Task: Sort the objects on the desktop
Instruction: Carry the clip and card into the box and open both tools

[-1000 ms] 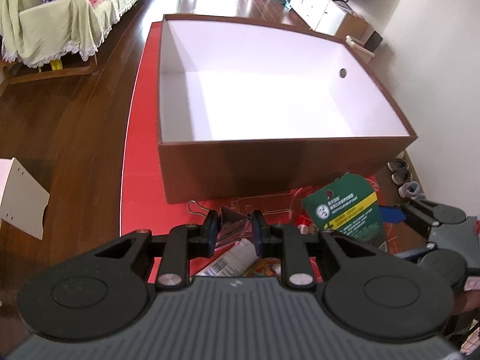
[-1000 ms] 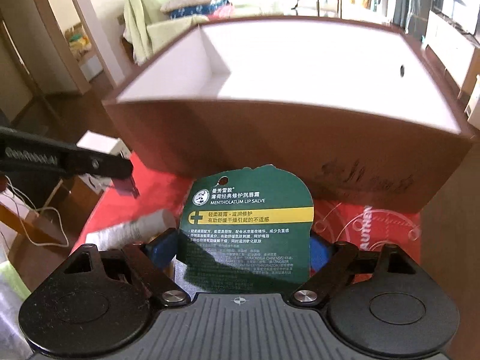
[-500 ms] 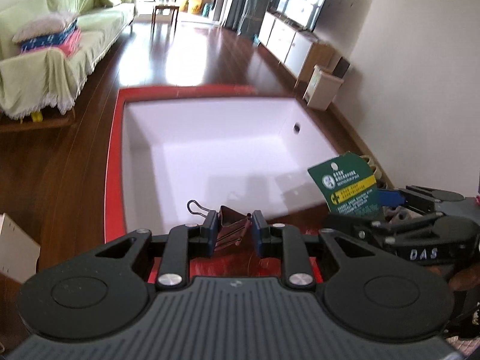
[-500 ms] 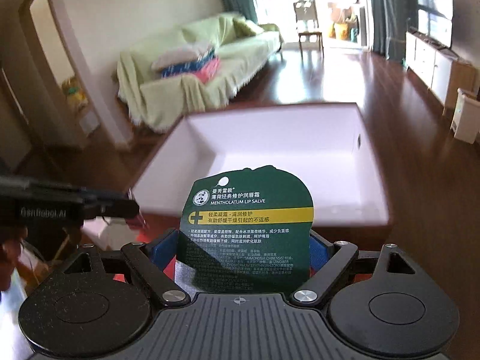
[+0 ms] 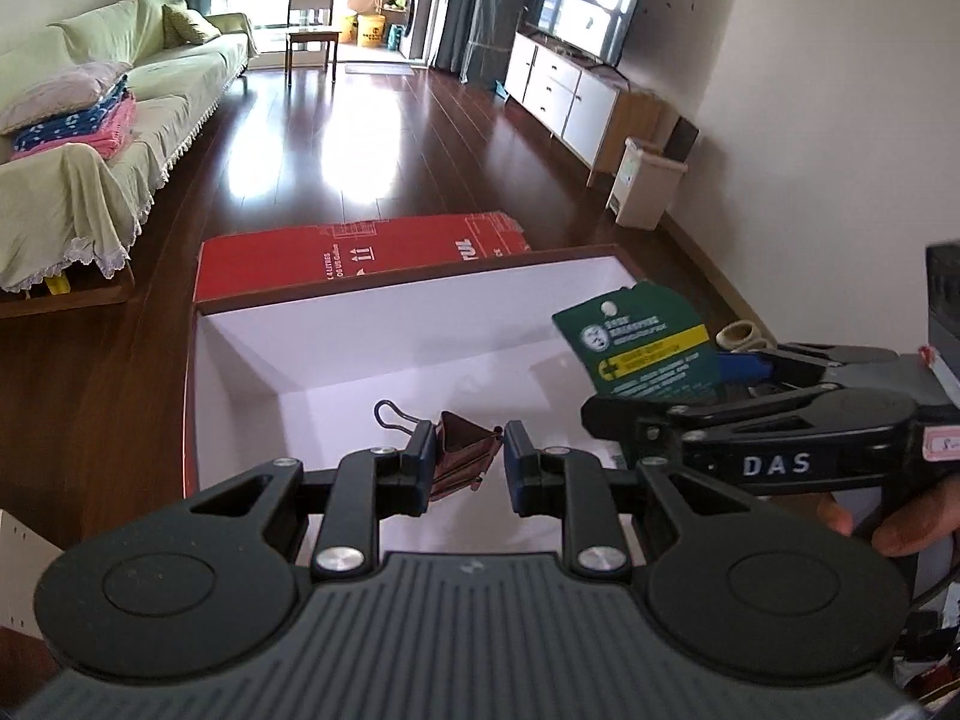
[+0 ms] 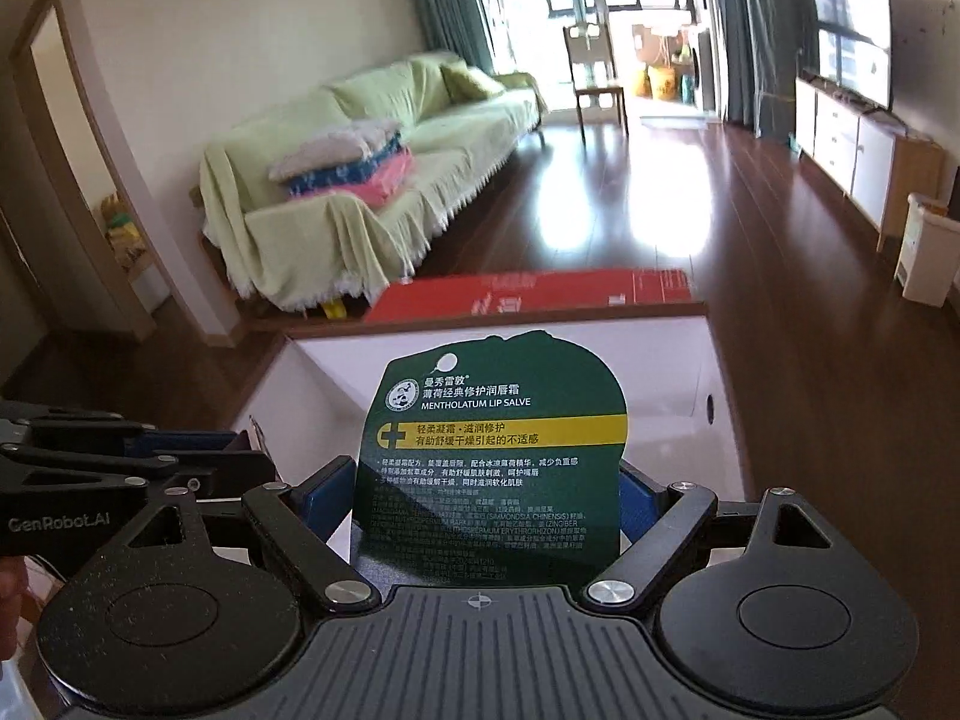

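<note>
Two loads, binder clip [image 5: 462, 461] between jaws

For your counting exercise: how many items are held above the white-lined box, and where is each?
2. A binder clip sits in the left claw; a green lip salve card in the right claw. Nothing lies in the box where visible.
</note>
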{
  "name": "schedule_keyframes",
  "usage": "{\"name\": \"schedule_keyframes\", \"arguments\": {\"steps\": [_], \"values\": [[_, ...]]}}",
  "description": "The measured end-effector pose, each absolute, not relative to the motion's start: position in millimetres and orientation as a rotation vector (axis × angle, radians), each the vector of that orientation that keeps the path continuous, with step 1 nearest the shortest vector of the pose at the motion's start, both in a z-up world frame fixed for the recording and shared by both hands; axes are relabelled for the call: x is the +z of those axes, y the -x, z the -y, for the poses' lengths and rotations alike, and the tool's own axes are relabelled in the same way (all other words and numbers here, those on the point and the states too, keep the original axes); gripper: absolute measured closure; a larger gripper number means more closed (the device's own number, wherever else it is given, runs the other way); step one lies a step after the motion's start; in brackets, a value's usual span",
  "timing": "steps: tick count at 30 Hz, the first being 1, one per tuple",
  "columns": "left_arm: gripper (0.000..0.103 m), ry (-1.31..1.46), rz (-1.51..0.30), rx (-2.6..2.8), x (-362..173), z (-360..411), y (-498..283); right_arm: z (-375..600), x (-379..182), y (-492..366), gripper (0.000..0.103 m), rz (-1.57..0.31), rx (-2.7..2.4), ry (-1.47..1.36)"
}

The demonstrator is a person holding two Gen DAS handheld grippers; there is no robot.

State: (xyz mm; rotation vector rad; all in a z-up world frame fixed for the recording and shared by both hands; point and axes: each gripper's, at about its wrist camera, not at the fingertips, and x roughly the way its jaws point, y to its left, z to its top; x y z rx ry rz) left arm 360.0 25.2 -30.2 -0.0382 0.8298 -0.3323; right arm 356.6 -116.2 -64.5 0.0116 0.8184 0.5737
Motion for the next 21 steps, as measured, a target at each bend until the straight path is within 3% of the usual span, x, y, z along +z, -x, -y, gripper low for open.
{"name": "schedule_keyframes", "arguments": {"steps": [10,21], "values": [[0.083,-0.068,-0.982,-0.316,-90,-19,-407,104,-119,-412,0.017,-1.105,0.511,0.119],[0.083,-0.115,-1.085,-0.288,-125,-11,-431,102,-134,-435,0.017,-1.192,0.476,0.159]]}}
